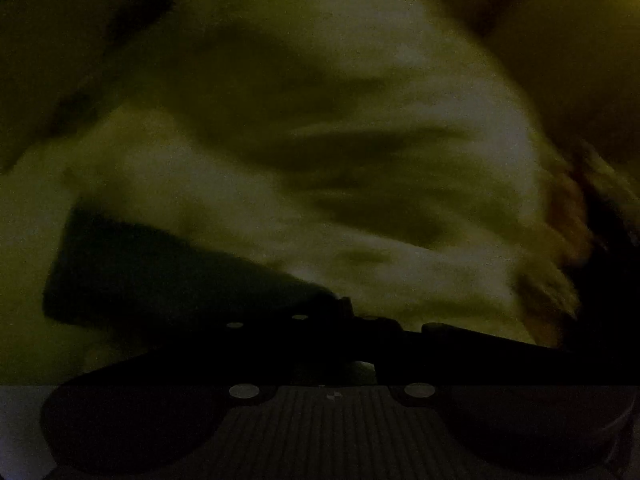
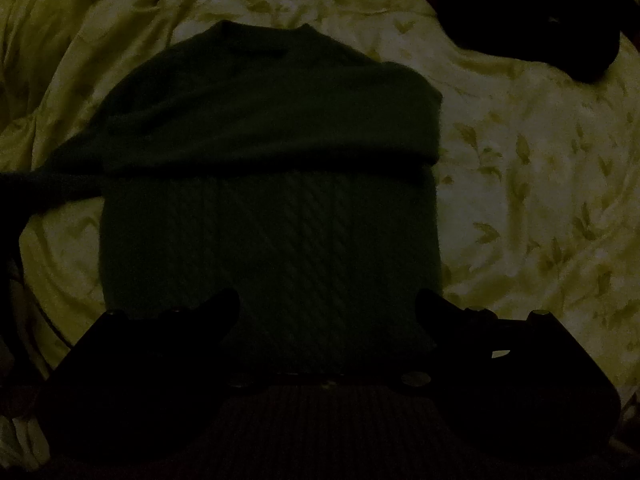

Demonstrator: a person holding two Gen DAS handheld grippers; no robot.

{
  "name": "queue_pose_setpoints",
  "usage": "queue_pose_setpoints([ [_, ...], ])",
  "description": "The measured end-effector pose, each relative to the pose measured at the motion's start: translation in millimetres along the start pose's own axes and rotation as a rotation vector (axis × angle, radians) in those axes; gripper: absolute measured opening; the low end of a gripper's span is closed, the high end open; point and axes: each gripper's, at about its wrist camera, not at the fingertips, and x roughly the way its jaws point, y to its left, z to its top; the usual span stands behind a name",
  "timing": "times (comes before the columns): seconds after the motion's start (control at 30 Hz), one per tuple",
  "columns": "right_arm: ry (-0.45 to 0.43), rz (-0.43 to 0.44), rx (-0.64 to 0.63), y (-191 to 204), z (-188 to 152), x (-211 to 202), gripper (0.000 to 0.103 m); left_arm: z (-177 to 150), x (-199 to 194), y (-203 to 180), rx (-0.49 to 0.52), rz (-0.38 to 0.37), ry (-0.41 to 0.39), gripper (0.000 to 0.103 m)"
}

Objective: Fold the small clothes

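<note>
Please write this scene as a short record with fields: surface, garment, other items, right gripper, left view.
surface: leaf-print sheet, wrinkled
garment: dark knit, top part folded over, lying on the sheet
other items: dark thing at far right, unclear
right gripper: open, over the garment's near edge
left view: blurred; pale fabric and a dark piece

The left wrist view is dark and smeared with blur, so the pale bedsheet point(image 1: 360, 80) shows only as vague folds, and the reddish patch point(image 1: 568, 208) at the right edge cannot be made out. In the right wrist view, the dark knitted garment point(image 2: 272, 220) runs off the left edge. A black shape point(image 2: 560, 32) at the top right is too dark to identify.
</note>
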Motion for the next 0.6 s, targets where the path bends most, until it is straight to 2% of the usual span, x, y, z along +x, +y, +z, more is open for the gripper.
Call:
queue_pose_setpoints([
  [0.1, -0.002, -0.007, 0.017, -7.0, -1.0, 0.1, 0.095, -25.5, -17.5, -64.5, 0.247, -0.152, -0.019, 0.066],
  [0.17, -0.004, -0.011, 0.043, -15.3, -0.7, -0.5, 0.096, -57.7, -16.4, -110.1, 0.415, -0.253, 0.019, 0.066],
  [0.2, -0.006, -0.015, 0.053, -18.9, -0.3, -1.0, 0.096, -78.2, -10.7, -130.3, 0.494, -0.302, 0.070, 0.083],
  [0.23, -0.007, -0.022, 0.064, -23.4, 0.0, -1.6, 0.096, -98.8, -1.5, -146.3, 0.565, -0.334, 0.142, 0.087],
  [0.3, -0.007, -0.035, 0.089, -33.2, -0.4, -2.7, 0.096, -136.7, 16.0, -165.0, 0.674, -0.337, 0.271, 0.103],
  [0.33, -0.006, -0.038, 0.101, -37.6, -1.2, -2.9, 0.096, -158.5, 26.0, -171.9, 0.741, -0.324, 0.340, 0.103],
  [0.43, -0.004, -0.050, 0.135, -50.2, -4.4, -2.5, 0.096, -196.1, 37.2, -170.9, 0.855, -0.248, 0.433, 0.103],
  [0.53, -0.023, -0.036, 0.151, -56.8, -5.3, -2.2, 0.096, -200.6, 28.4, -148.1, 0.886, -0.252, 0.453, 0.103],
  [0.6, -0.069, 0.008, 0.172, -57.9, -2.4, -3.5, 0.096, -191.8, 17.8, -128.5, 0.874, -0.243, 0.426, 0.103],
])
